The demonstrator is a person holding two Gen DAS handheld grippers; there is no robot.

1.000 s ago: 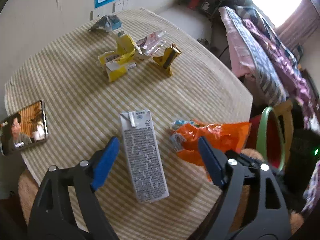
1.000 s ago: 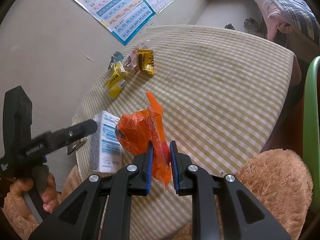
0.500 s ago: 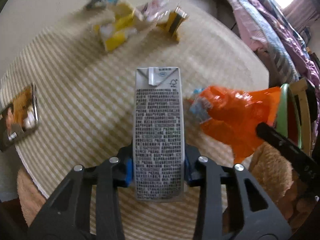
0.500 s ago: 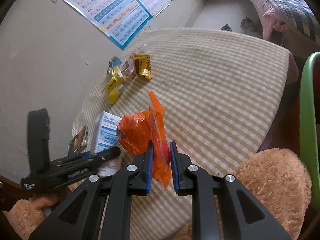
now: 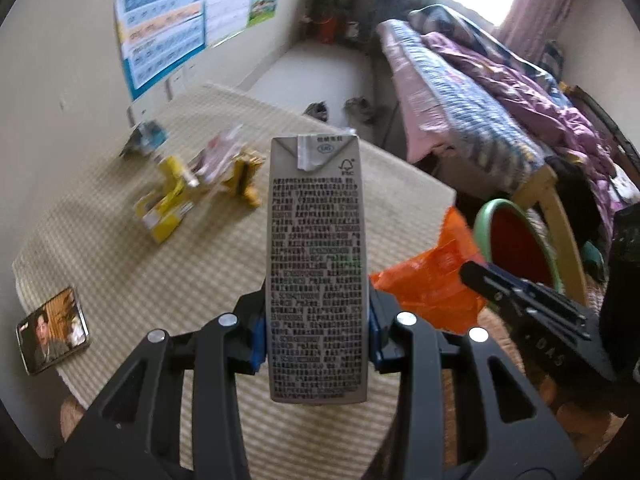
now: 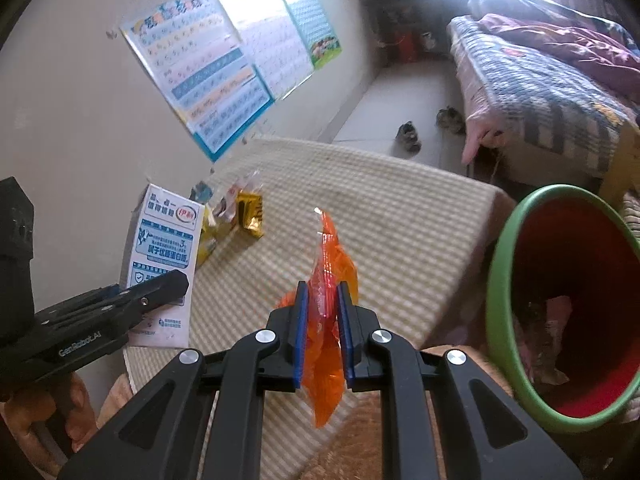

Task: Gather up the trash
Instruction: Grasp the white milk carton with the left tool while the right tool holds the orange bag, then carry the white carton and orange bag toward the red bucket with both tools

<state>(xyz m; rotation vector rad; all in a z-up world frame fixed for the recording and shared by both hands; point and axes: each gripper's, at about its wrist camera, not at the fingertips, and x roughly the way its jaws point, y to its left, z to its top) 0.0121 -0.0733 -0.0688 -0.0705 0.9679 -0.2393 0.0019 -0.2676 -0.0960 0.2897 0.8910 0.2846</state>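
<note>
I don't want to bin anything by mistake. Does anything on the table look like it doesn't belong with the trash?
Yes: a phone lies flat near the table edge, its screen lit and playing video. It is no trash, unlike the crumpled wrappers at the far side.

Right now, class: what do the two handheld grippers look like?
Both the left gripper and right gripper have black plastic frames with triangular cut-outs, silver round screw heads and blue pads. White lettering marks the side of each.
</note>
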